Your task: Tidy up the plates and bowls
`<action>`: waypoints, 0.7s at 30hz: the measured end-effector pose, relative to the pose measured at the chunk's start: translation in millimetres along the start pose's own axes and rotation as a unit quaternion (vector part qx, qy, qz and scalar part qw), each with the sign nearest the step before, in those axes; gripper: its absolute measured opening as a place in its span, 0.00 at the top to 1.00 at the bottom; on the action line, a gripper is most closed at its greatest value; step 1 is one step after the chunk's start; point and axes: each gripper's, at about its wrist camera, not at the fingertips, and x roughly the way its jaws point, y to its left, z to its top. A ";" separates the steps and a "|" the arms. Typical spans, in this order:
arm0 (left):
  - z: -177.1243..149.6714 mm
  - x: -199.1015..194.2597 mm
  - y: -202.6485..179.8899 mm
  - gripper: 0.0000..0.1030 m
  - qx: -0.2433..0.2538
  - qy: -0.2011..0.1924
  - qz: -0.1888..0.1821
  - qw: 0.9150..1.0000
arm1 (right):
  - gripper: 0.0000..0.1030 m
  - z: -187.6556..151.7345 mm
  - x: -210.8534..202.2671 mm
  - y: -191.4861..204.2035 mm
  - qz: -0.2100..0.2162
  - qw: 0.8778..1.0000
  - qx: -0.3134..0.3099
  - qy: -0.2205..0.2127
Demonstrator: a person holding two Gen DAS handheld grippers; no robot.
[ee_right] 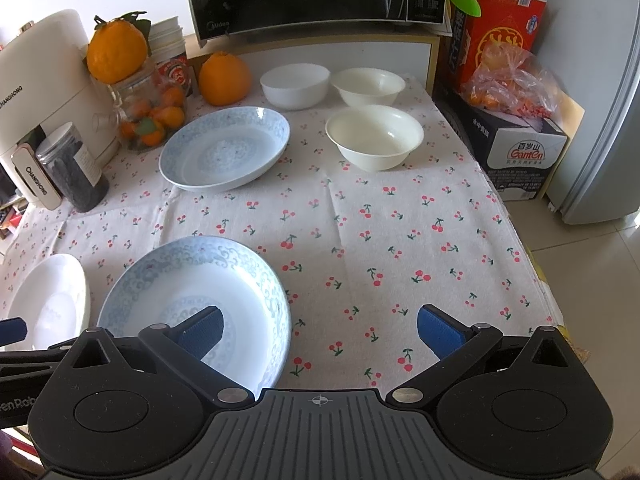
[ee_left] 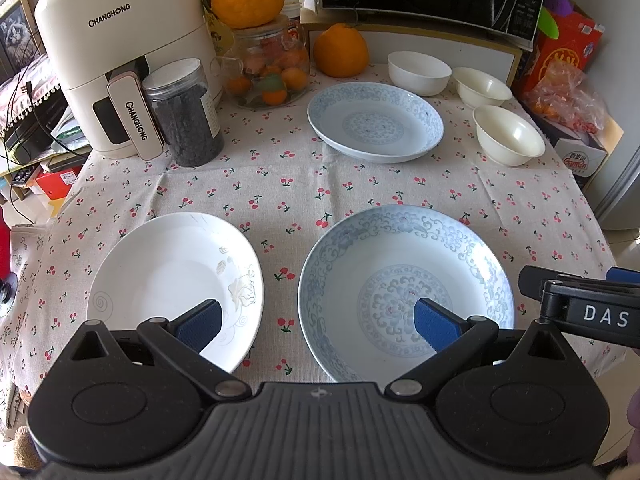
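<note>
Left gripper (ee_left: 318, 324), jaws spread, hovers between plain white porcelain plate (ee_left: 168, 280) and blue-patterned plate (ee_left: 404, 256); right gripper (ee_right: 319, 330), likewise spread, hovers above cherry-print tablecloth (ee_right: 400, 240).

left tool (ee_left: 318, 316): chunky black plastic, ribbed grey centre, blue textured pads (ee_left: 200, 322), silver pivot screws | right tool (ee_right: 318, 330): same build, crosshair mark, white "DAS" lettering on its side

Two plates (ee_left: 176, 280) (ee_left: 404, 292) lie in front, a third (ee_left: 376, 120) behind (three bowls (ee_left: 508, 134) rightward).
</note>
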 end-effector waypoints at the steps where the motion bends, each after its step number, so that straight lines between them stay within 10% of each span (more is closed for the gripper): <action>1: -0.3 0.5 -0.2 0.00 0.000 0.000 0.001 1.000 | 0.00 -0.1 -0.6 -0.4 0.000 1.000 0.001 -0.001; 21: 11.8 -0.9 7.0 0.00 -0.006 -0.012 0.002 1.000 | 0.00 9.1 1.1 1.1 -0.010 1.000 0.007 0.000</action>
